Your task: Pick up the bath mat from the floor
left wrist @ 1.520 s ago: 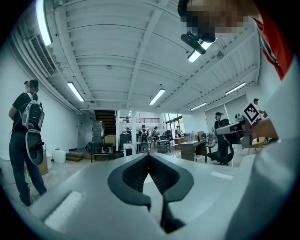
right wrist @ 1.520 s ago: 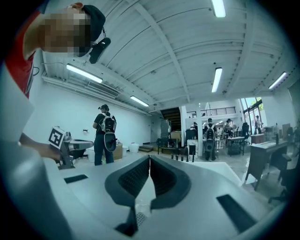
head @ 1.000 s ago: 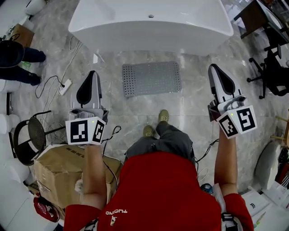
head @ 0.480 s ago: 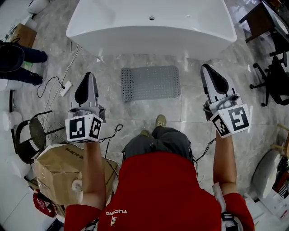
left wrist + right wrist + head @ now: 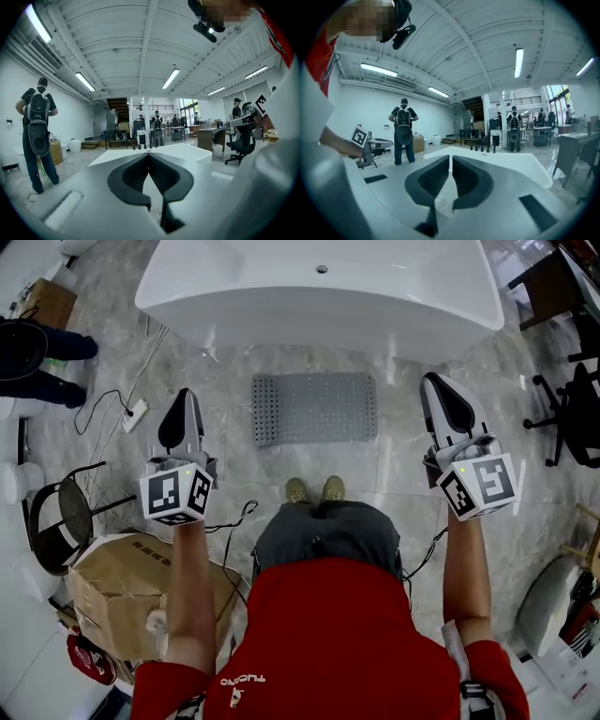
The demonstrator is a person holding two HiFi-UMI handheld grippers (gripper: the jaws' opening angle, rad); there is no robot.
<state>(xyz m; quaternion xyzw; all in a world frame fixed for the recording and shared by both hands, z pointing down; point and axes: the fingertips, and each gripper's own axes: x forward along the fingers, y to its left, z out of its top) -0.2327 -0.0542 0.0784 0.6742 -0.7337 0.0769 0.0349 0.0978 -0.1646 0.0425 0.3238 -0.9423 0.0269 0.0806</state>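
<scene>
A grey dotted bath mat (image 5: 314, 408) lies flat on the marble floor just in front of the white bathtub (image 5: 319, 287). My left gripper (image 5: 182, 406) is held up at the mat's left, shut and empty. My right gripper (image 5: 437, 390) is held up at the mat's right, likewise shut with nothing in it. Both grippers hang well above the floor, level with each other, pointing toward the tub. In the left gripper view the jaws (image 5: 149, 157) meet at the tips; in the right gripper view the jaws (image 5: 450, 161) are also together. The mat is not in either gripper view.
My shoes (image 5: 313, 490) stand just short of the mat. A cardboard box (image 5: 131, 592) and a black stool (image 5: 56, 521) sit at the left, with cables and a power strip (image 5: 134, 415) on the floor. A person (image 5: 33, 357) stands far left. Office chairs (image 5: 577, 413) stand right.
I have stepped closer to the tub: my feet now stand together nearer the mat. Both grippers stay shut and raised, drifting slightly with me.
</scene>
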